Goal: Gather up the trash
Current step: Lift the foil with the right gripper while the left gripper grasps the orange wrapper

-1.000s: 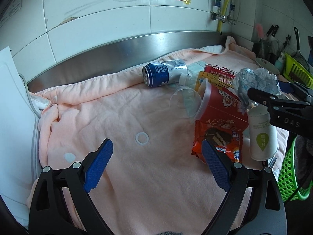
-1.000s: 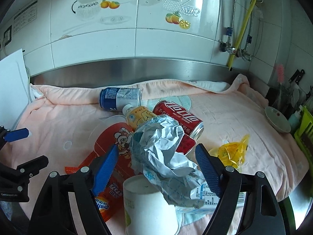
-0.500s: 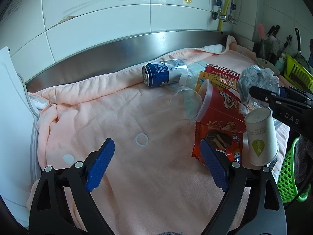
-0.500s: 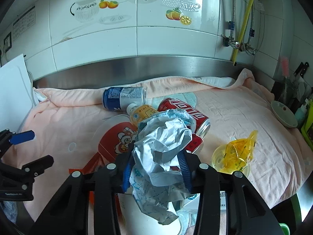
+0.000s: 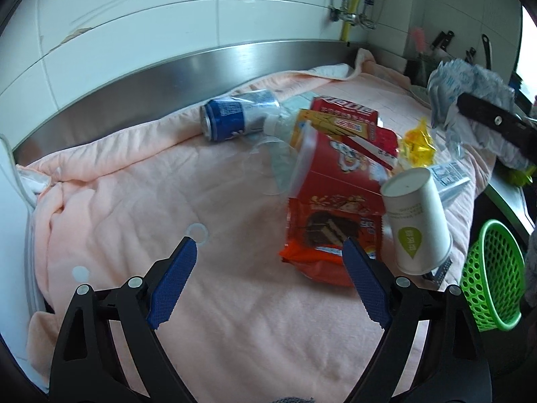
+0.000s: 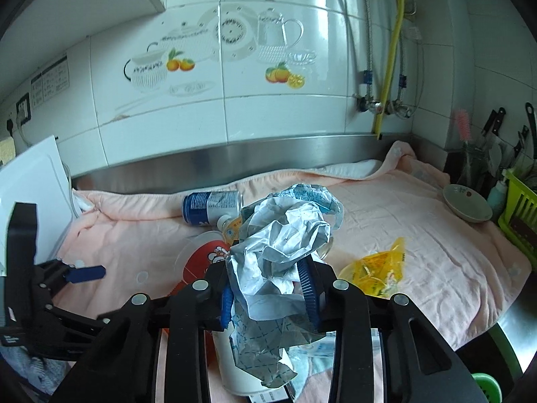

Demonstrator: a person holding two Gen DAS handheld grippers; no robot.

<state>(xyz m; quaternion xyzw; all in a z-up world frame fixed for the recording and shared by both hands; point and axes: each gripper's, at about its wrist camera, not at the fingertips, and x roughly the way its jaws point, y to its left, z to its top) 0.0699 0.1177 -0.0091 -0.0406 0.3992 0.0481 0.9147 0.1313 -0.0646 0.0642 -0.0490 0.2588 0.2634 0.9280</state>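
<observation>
The left tool (image 5: 268,275) hangs wide and empty over the pink towel (image 5: 141,201), its right finger close to the snack wrapper (image 5: 330,235), which it could snag. Beside that wrapper a paper cup (image 5: 416,221) leans and may roll off the surface's edge. The right tool (image 6: 268,297) is clamped on the crumpled wrapper (image 6: 285,235), lifted above the pile; its loose tail could slip out short of the green basket (image 5: 490,268).

soft pink cloth (image 5: 141,201), glossy tiles (image 6: 275,114), crinkled plastic wrapper (image 6: 285,235)
</observation>
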